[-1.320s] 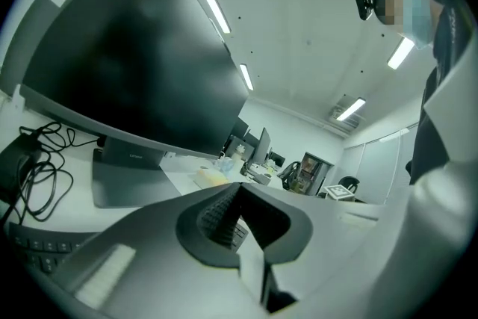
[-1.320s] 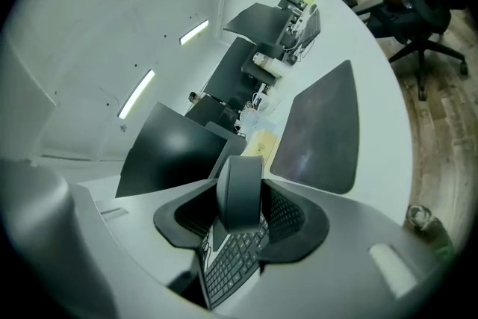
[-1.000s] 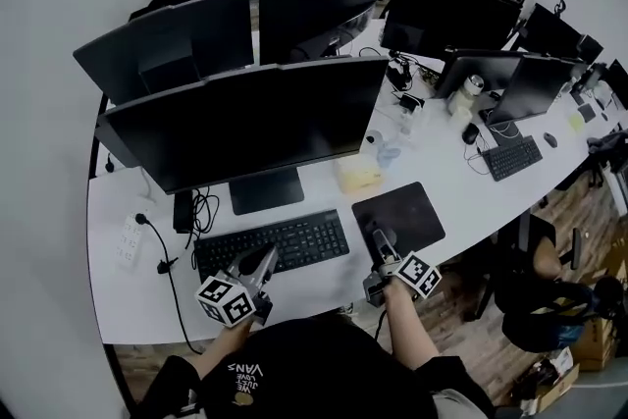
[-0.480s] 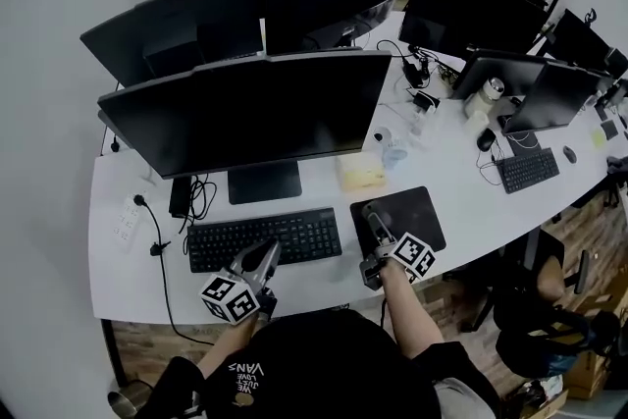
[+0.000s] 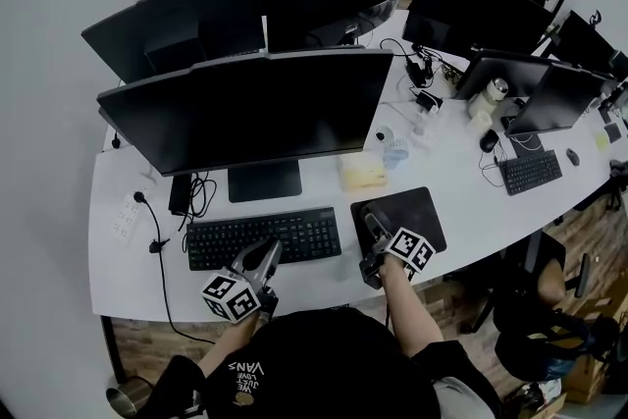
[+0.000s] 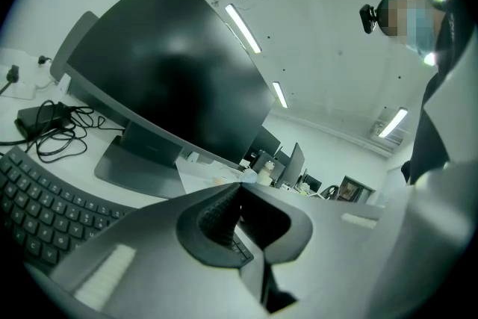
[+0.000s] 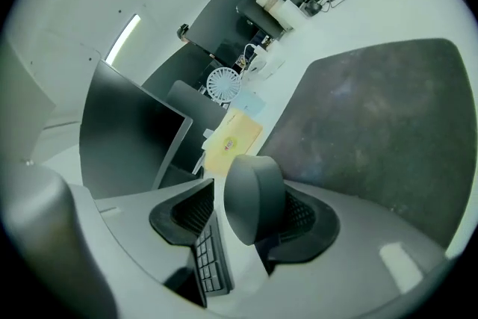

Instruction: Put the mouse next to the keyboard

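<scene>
**Item:** dark grey rounded computer mouse (image 7: 254,196).
**Location:** between the jaws of the right gripper (image 5: 372,227), at the near left corner of the black rectangular mouse pad (image 5: 412,209). This is the strip between that pad and the black full-size keyboard (image 5: 263,238). We cannot tell whether its base sits flat on the white curved desk (image 5: 137,288).

**Right gripper:** its jaws have just been opening. In the right gripper view the mouse rests against the pad at the right, and a sliver of gap shows at the other pad. We record the hold as released, not clamped.

**Left gripper** (image 6: 239,189): tips together with nothing between them, poised at the near edge of the keyboard.

**Task standing, in our judgement:** placement is all but made, and only the withdrawal is left.

**Hazards noted:**
- The mouse touches one pad. If the gripper pulls back before the jaws widen further, that pad may drag the mouse away from the keyboard or spin it.
- If the mouse is not fully down, it may drop and tip. We judge the smooth rounded shell likely to rock or slide.
- The spot straddles the pad's edge. A mouse left half on the pad would sit tilted.
- A sideways exit could knock the keyboard.
</scene>
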